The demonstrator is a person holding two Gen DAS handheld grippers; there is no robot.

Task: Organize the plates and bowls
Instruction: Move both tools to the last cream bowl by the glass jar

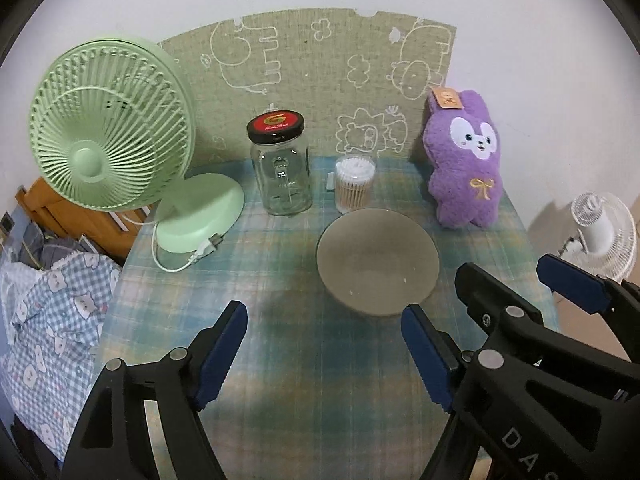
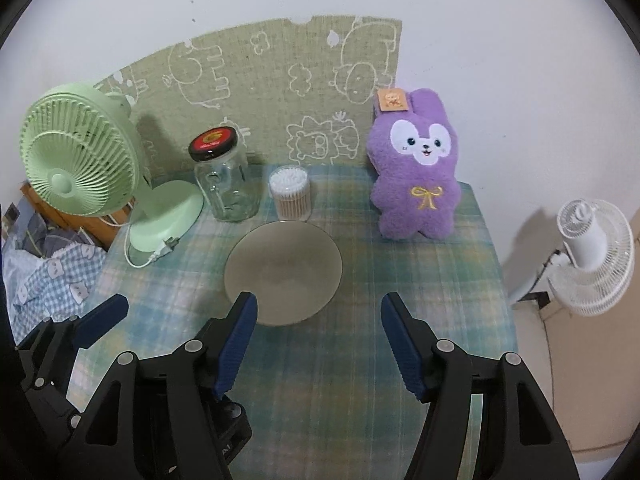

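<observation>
Grey bowl (image 2: 283, 272) sits upright, mouth upward, on tablecloth (image 2: 420, 280).

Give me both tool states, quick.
Left tool: open, holding nothing.
Right tool: open, holding nothing, just short of the bowl.

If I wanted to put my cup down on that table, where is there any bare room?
The widest bare cloth lies near the front edge, between the bowl and both open grippers, left and right. Another patch sits right of the bowl, before the purple bunny. The back row is crowded: green fan, glass jar and cotton swab tub.
</observation>
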